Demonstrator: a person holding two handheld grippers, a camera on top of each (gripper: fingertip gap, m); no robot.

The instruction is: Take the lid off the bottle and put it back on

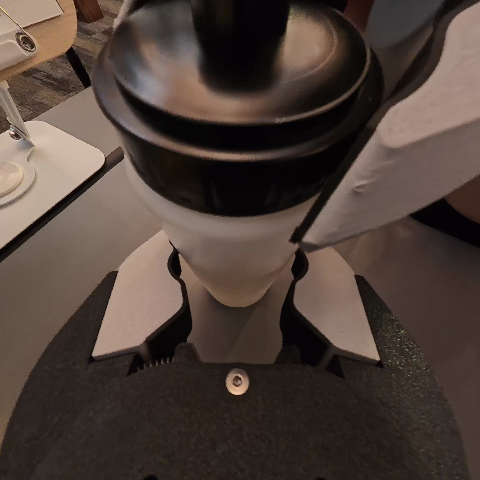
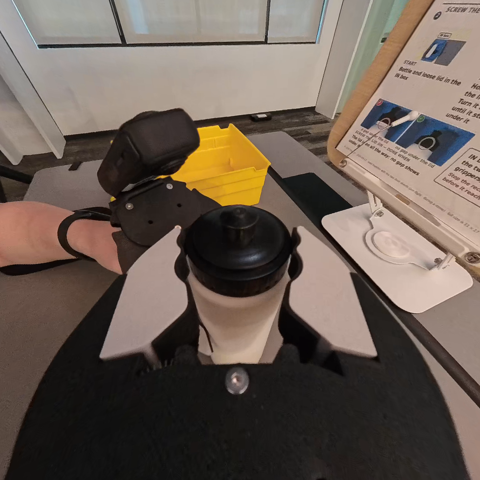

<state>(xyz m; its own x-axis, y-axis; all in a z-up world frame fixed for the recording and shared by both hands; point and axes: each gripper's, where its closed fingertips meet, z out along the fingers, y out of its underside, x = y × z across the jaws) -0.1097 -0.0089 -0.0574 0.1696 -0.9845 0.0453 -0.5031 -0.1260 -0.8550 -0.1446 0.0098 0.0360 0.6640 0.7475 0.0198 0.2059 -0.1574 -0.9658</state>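
- The left gripper (image 1: 237,262) is closed on the white bottle (image 1: 233,259) — its dark fingers (image 1: 174,265) press the body from both sides, low down.
- The right gripper (image 2: 237,249) straddles the black lid (image 2: 237,254), fingertips (image 2: 296,259) at its rim; contact is hard to judge.
- In the right wrist view — a bare hand (image 2: 39,233) with a black strap across it holds the left gripper's body from the left.

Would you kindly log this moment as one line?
left gripper: gripping bottle | right gripper: around lid | lid: on
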